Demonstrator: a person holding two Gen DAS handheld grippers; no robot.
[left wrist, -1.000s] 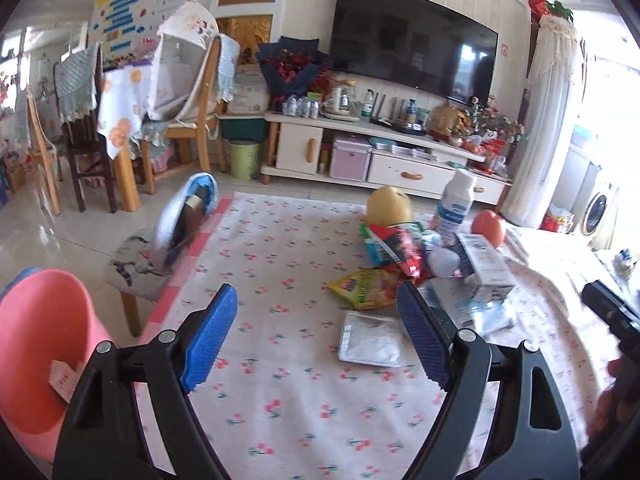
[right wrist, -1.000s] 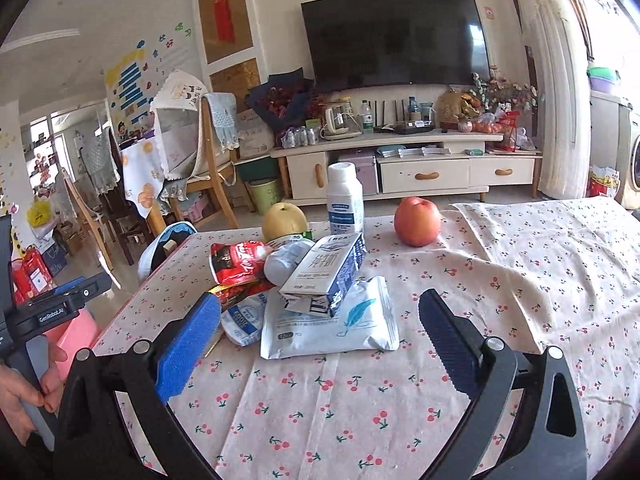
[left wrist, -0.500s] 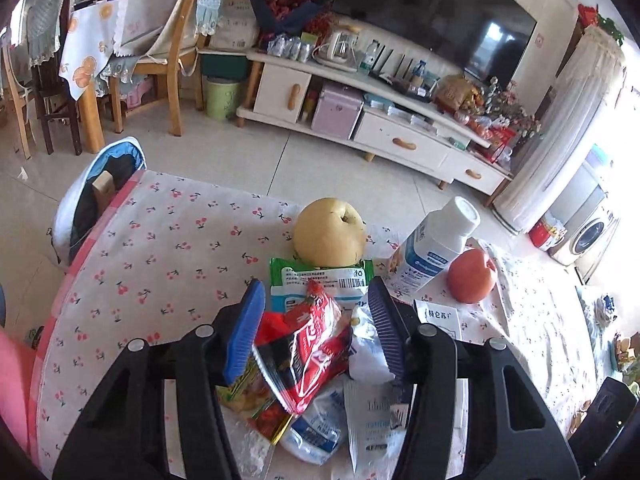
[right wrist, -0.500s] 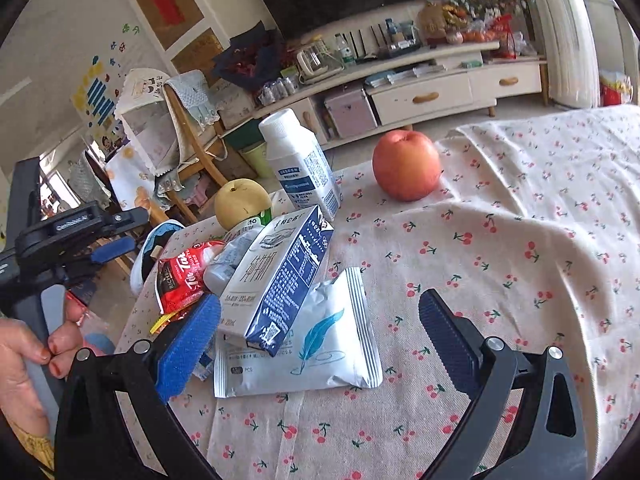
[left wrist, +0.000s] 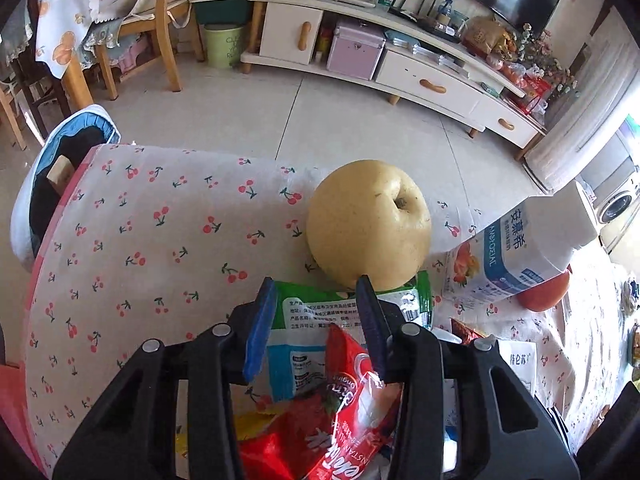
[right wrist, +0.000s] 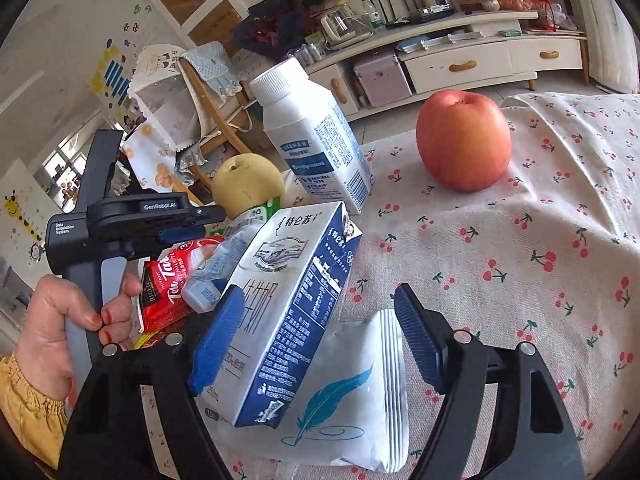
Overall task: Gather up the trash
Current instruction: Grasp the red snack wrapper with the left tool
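Between the left gripper's (left wrist: pixel 316 300) partly closed jaws, not visibly clamped, the green-and-white wrapper (left wrist: pixel 320 312) lay flat on the cloth against the pear (left wrist: pixel 368 220), while the right gripper (right wrist: pixel 316 320) stood wide open astride the tilted milk carton (right wrist: pixel 288 304).

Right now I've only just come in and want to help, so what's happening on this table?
A person is clearing wrappers with two handheld grippers. The left gripper is open around a red snack wrapper beside the pear. The right gripper is open around a milk carton lying on a white packet. Nothing is lifted yet.
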